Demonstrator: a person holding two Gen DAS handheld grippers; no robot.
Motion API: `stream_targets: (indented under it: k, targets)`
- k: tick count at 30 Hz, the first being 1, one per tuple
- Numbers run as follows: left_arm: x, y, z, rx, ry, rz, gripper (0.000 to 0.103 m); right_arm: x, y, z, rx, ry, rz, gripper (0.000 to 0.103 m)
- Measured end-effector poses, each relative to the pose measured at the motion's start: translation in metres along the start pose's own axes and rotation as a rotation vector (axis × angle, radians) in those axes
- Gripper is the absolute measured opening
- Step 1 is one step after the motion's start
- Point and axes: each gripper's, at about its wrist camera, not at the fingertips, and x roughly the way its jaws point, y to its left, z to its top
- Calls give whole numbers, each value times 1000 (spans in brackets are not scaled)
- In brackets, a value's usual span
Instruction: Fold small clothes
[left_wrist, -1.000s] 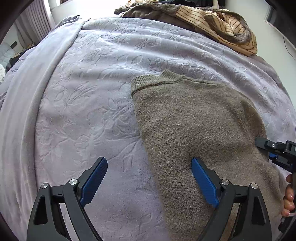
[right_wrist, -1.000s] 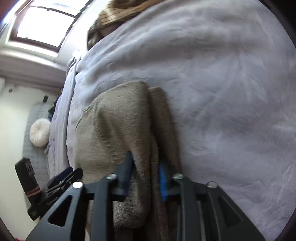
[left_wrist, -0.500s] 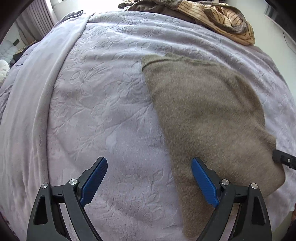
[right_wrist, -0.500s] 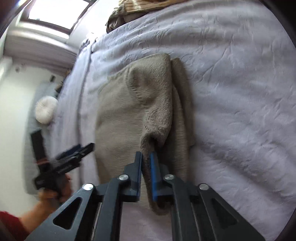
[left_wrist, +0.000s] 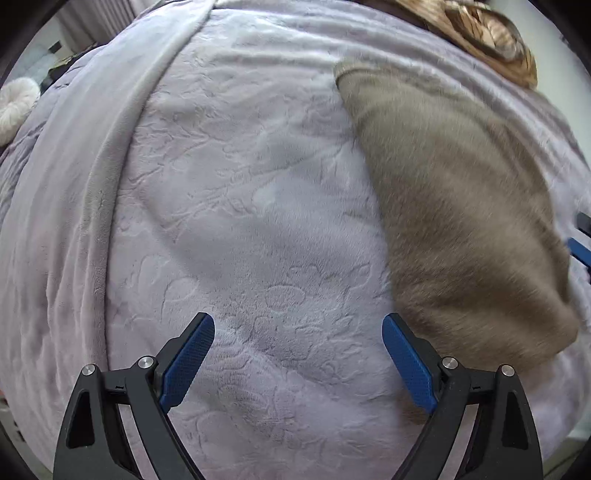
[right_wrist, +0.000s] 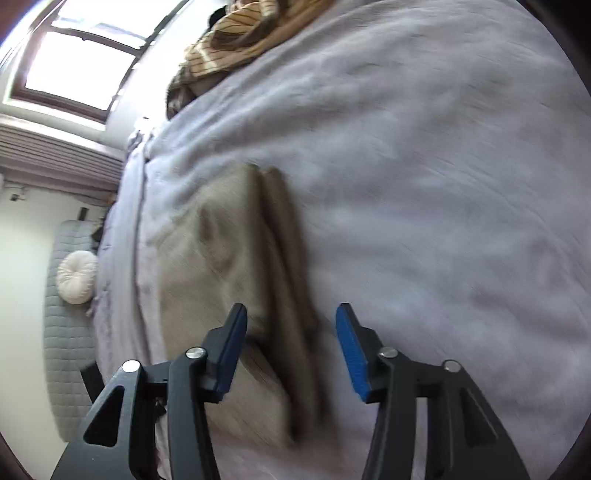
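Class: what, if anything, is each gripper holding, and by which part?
Nothing. The right gripper has just opened over the folded taupe knitted sweater; the left gripper is open.

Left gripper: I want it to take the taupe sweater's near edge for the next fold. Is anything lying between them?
Nothing visible. The left gripper hangs open over bare lilac blanket, and the taupe sweater begins just beside its right finger.
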Motion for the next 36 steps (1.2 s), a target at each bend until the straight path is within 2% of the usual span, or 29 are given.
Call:
stream_targets:
  k: [2, 3, 4, 5, 6, 7, 9, 10, 11, 12, 15, 17, 18, 20, 22, 26, 28, 30, 31, 32, 33, 36]
  targets:
    - [-9, -5, 2, 3, -22, -24, 93, 22, 12, 18, -21, 14, 8, 55]
    - [-11, -9, 2, 21, -30, -32, 93, 39, 18, 30, -25, 36, 11, 50]
    - [-13, -14, 2, 44, -37, -33, 93, 48, 18, 38, -28, 55, 21, 22]
    - [-12, -19, 2, 64, -41, -32, 93, 57, 20, 42, -41, 78, 6, 14]
    - [-10, -25, 1, 87, -41, -28, 93, 59, 32, 39, -76, 103, -44, 14]
    - [-7, -29, 0, 99, -38, -24, 93, 58, 43, 37, -151, 94, -104, 13]
    - [5, -35, -4, 115, -25, -19, 93, 54, 58, 31, -263, 63, -171, 13]
    - [9, -38, -9, 115, -11, -16, 93, 55, 57, 26, -313, 56, -220, 8]
    - [13, -39, -14, 109, 7, -24, 93, 59, 50, 23, -336, 69, -270, 7]
    - [15, -38, -15, 95, 17, -29, 93, 65, 40, 21, -335, 87, -290, 7]
    - [5, -33, -14, 77, 28, -30, 93, 56, 30, 22, -272, 70, -247, 8]
    - [-2, -28, -13, 76, 35, -14, 93, 45, 29, 21, -253, 55, -296, 8]
    - [-6, -25, -12, 70, 37, -20, 93, 35, 26, 19, -235, 49, -369, 10]
    - [-17, -22, -8, 58, 20, -32, 93, 18, 24, 13, -205, 36, -346, 12]
    - [-27, -26, -3, 59, -6, -40, 93, -5, 34, -1, -197, 16, -245, 12]
    - [-29, -48, 4, 73, -10, -67, 93, -10, 69, -32, -295, 38, -139, 12]
    - [-16, -63, 1, 112, 23, -49, 93, 6, 85, -45, -364, 72, -153, 11]
    - [1, -69, -6, 129, 45, -29, 93, 25, 80, -51, -394, 93, -237, 10]
    - [6, -66, -13, 110, 68, -46, 93, 36, 68, -56, -399, 107, -301, 5]
    - [7, -63, -17, 91, 82, -61, 93, 41, 57, -59, -387, 118, -321, 0]
    - [5, -58, -22, 70, 91, -74, 93, 43, 40, -63, -342, 118, -294, 0]
    - [-1, -50, -32, 71, 98, -59, 93, 25, 23, -69, -270, 100, -242, 0]
